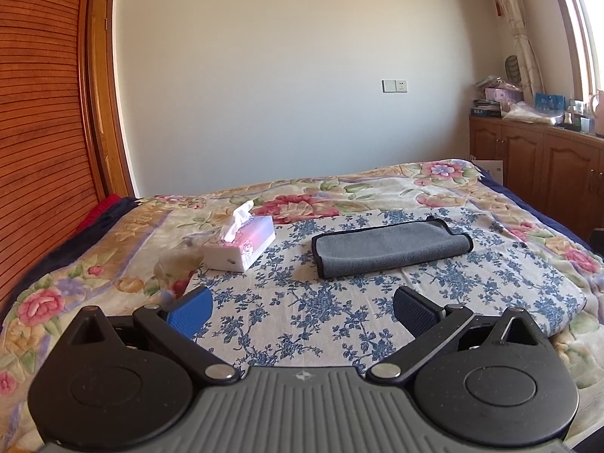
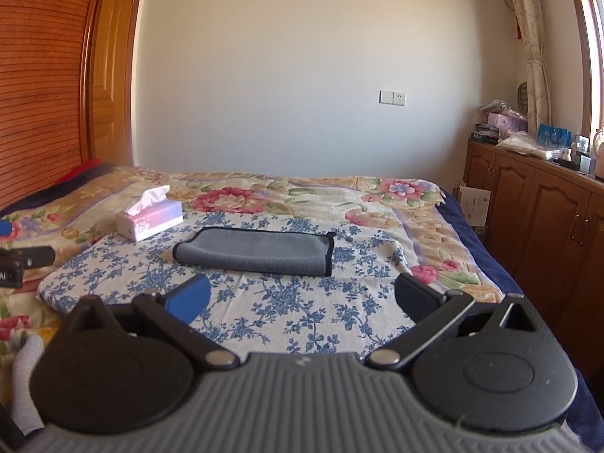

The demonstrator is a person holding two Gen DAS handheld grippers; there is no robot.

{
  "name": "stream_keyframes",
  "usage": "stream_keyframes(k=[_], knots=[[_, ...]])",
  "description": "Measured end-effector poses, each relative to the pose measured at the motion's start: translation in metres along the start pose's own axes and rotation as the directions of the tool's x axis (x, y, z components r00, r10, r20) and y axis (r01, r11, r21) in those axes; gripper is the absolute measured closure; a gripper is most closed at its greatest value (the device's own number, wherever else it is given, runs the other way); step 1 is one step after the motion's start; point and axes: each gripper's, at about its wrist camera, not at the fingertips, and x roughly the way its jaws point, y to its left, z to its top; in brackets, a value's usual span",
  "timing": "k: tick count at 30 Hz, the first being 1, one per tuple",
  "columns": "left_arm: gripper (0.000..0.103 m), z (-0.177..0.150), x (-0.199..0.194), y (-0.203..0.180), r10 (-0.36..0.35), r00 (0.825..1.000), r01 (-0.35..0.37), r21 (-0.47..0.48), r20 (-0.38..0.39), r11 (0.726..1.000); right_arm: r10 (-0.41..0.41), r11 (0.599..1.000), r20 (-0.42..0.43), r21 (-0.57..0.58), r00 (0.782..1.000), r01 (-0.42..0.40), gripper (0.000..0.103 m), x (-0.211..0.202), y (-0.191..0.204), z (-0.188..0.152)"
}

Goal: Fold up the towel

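Observation:
A grey towel point(image 1: 392, 249) with black trim lies folded into a long strip on a blue-flowered cloth point(image 1: 313, 302) on the bed. It also shows in the right wrist view point(image 2: 256, 251). My left gripper point(image 1: 302, 307) is open and empty, held above the cloth in front of the towel, apart from it. My right gripper point(image 2: 302, 300) is open and empty, also in front of the towel and apart from it. Part of the left gripper shows at the left edge of the right wrist view point(image 2: 22, 264).
A pink tissue box point(image 1: 241, 245) stands on the bed left of the towel, also in the right wrist view point(image 2: 151, 219). A flowered blanket point(image 1: 434, 185) covers the bed. A slatted wooden headboard point(image 1: 37, 132) is at the left. Wooden cabinets point(image 2: 536, 204) with clutter stand at the right.

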Motion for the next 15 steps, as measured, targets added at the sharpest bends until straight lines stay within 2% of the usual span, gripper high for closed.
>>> stream_keyframes(k=[6, 15], knots=[[0.000, -0.001, 0.000, 0.006, 0.011, 1.000, -0.011, -0.034, 0.011, 0.999, -0.014, 1.000, 0.029, -0.005, 0.999, 0.014, 0.000, -0.003, 0.001, -0.004], [0.000, 0.003, -0.005, 0.010, 0.026, 0.997, -0.023, -0.041, 0.078, 0.999, -0.035, 0.999, 0.076, 0.036, 0.997, 0.032, 0.000, -0.009, -0.006, -0.006]])
